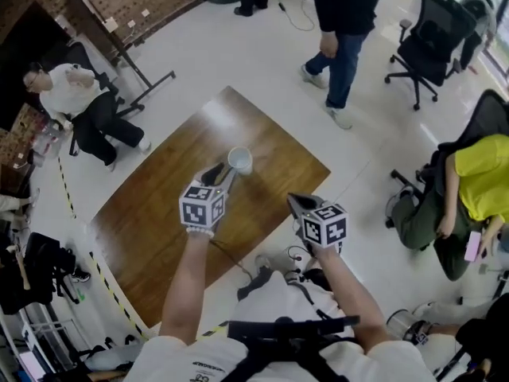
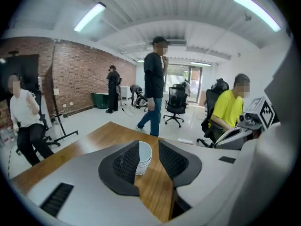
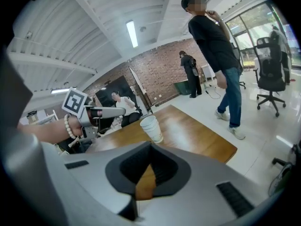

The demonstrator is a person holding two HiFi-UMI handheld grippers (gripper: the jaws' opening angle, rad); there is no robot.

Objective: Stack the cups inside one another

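A stack of white cups stands upright near the middle of the brown wooden table. My left gripper hovers just short of the stack, its jaws open. In the left gripper view the stack of cups shows in the gap of the left gripper, partly behind the left pad, with free space on its right side. My right gripper hangs over the table's near edge, shut and empty. The right gripper view shows the stack of cups ahead of the right gripper, with the left gripper beside it.
A person stands on the floor beyond the table's far corner. Another person in white sits at the left, one in yellow at the right. An office chair stands far right. Cables lie by the near table edge.
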